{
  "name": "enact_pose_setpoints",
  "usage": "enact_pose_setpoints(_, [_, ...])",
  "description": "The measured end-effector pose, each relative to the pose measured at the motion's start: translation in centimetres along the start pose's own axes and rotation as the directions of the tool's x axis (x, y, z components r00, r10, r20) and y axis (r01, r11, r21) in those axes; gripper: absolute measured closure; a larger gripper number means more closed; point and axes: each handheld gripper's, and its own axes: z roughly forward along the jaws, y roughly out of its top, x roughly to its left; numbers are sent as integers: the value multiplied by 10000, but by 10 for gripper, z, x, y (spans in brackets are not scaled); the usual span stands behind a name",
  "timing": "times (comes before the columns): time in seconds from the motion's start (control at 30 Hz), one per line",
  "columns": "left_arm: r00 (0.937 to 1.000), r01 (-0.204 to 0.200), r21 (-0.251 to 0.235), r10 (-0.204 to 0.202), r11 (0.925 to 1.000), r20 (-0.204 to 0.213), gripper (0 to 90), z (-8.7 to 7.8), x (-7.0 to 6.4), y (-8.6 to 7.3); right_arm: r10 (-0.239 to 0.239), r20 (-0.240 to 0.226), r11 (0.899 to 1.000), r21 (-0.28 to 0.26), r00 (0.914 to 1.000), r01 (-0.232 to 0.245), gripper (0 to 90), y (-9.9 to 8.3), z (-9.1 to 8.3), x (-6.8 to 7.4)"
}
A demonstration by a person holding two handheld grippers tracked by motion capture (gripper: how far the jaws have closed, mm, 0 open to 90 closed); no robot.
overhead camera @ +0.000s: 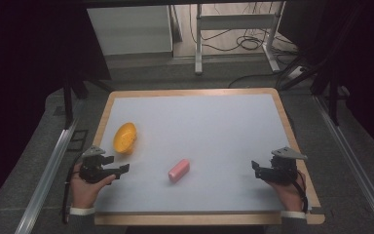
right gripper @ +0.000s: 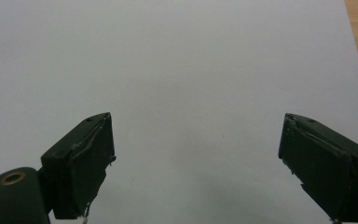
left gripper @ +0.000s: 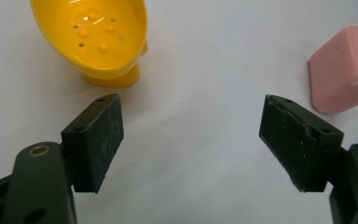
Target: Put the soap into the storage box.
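Nothing is gripped yet: my left hand-held gripper (left gripper: 191, 140) hangs spread above the worktop (overhead camera: 224, 122), pink soap bar (left gripper: 342, 70) ahead to its right, yellow soap dish (left gripper: 91, 39) ahead-left. My right hand-held gripper (right gripper: 196, 158) waits spread too.

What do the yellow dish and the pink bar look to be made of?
The yellow dish looks like glossy moulded plastic: bright highlights on its rim, small drain holes and raised studs in its bowl, so probably a soap dish. The pink bar has a matte, slightly waxy face with rounded edges and a few small nicks, which fits soap, though foam or rubber cannot be ruled out.
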Motion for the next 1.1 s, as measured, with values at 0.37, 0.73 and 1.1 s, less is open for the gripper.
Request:
enact_pose_setpoints(0.37, [9999,-158,49,158,9999,60,223,0,-1,-1,-37,18,9999,-149,10000,37,109,0,-7,-1])
enact_pose_setpoints(0.73, [9998,-105,119,107,9999,-170,224,-1,-3,-1,37,-44,10000,5,10000,-37,109,-6,-2,-6])
enact_pose_setpoints(1.1, [9997,-195,114,197,9997,-111,221,-5,-14,8,-91,-137,9999,-48,9999,91,109,-7,-6,-8])
